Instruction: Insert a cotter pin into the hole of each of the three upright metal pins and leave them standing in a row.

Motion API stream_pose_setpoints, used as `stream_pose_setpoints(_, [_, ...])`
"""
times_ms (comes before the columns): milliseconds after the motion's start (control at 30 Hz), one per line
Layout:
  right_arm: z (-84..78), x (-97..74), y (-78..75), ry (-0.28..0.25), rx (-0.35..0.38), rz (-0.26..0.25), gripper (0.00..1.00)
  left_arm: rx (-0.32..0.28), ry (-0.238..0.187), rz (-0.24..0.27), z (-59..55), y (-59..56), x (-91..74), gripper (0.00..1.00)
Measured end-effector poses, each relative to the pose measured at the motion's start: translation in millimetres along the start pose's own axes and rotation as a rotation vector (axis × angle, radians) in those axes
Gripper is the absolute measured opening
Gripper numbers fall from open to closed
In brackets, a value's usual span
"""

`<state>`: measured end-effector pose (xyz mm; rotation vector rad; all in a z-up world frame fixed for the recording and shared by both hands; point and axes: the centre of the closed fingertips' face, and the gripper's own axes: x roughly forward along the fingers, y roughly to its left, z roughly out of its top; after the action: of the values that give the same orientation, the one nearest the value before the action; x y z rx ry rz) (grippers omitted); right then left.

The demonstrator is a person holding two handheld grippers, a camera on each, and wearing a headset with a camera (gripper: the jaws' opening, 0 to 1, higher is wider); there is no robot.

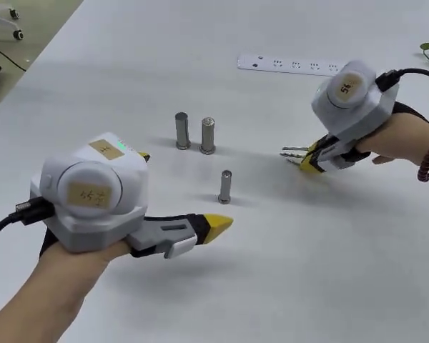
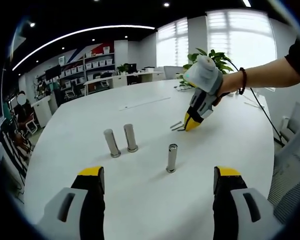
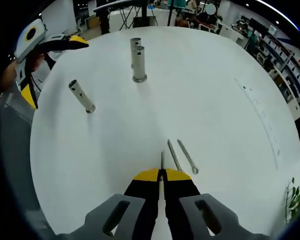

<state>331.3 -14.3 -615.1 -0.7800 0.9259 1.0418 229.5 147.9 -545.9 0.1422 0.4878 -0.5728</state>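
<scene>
Presently the right gripper (image 3: pixel 161 175) pinches one cotter pin (image 3: pixel 162 159) low on the table (image 3: pixel 215 75), with two spare cotter pins (image 3: pixel 188 156) just beside. The left gripper (image 2: pixel 160 172) is spread, facing the three upright metal pins (image 1: pixel 208 136), probably to steady one.

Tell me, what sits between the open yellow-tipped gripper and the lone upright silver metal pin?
Nothing: the left gripper view shows bare white table between the left gripper and the lone silver metal pin.

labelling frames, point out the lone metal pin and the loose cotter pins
lone metal pin (image 1: pixel 225 187), head view, middle of its shaft
loose cotter pins (image 3: pixel 187 156), right gripper view, shaft of the rightmost one
</scene>
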Motion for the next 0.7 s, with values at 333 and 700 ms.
stream_pose_setpoints(333, [-1.1, -3.8, 5.8, -0.075, 0.021, 0.029, 0.0, 0.001, 0.002, -0.005, 0.5, -2.6, -1.5, 0.84])
stream_pose_setpoints(700, [14.9, -21.7, 33.6, -0.133, -0.126, -0.002, 0.0, 0.005, -0.011, -0.027, 7.0, -8.7, -4.3, 0.75])
